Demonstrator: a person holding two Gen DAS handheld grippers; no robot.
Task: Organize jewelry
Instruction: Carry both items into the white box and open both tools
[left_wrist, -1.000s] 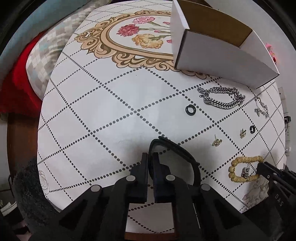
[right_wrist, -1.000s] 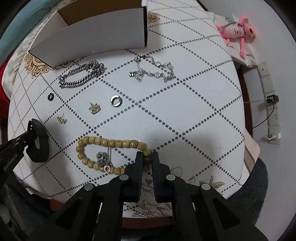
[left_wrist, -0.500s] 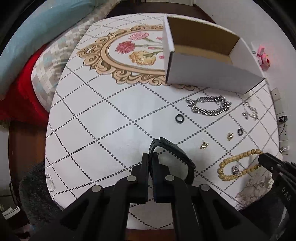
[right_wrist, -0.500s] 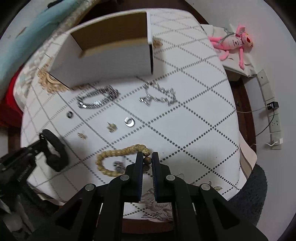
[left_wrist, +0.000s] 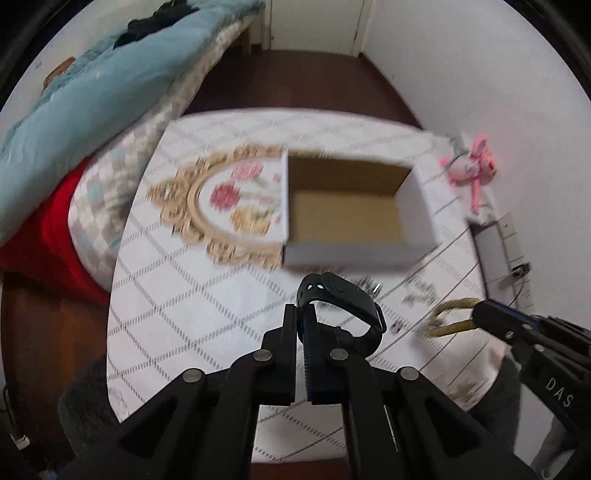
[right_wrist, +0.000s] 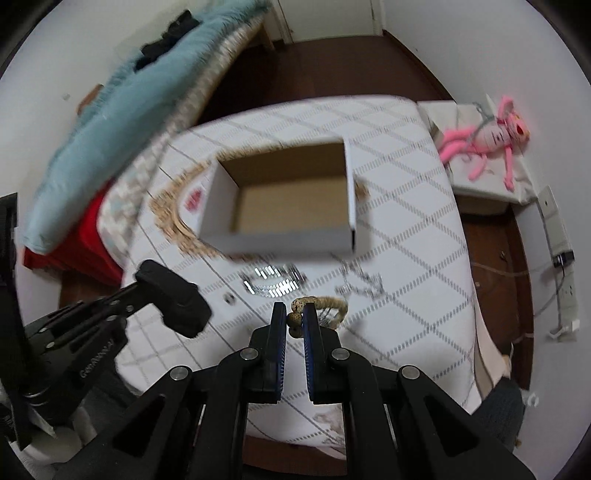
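My left gripper (left_wrist: 300, 314) is shut on a black wristband (left_wrist: 343, 295) and holds it in the air above the table. It shows in the right wrist view too (right_wrist: 173, 295). My right gripper (right_wrist: 294, 317) is shut on a tan bead bracelet (right_wrist: 325, 304), lifted off the table; the bracelet also shows at the right of the left wrist view (left_wrist: 448, 317). An open white cardboard box (left_wrist: 351, 210) with a brown inside stands beyond both grippers (right_wrist: 288, 199). A silver chain bracelet (right_wrist: 273, 282) and a thin silver chain (right_wrist: 360, 284) lie in front of the box.
The round table (left_wrist: 177, 288) has a white dotted-diamond cloth with a floral oval. A bed with a blue blanket (left_wrist: 92, 88) and red cover is at the left. A pink plush toy (right_wrist: 484, 140) lies on a side stand at the right. Small earrings and rings are blurred.
Both grippers have risen high above the table and tilted toward the box. The black wristband and the bead bracelet have come up off the cloth with them.
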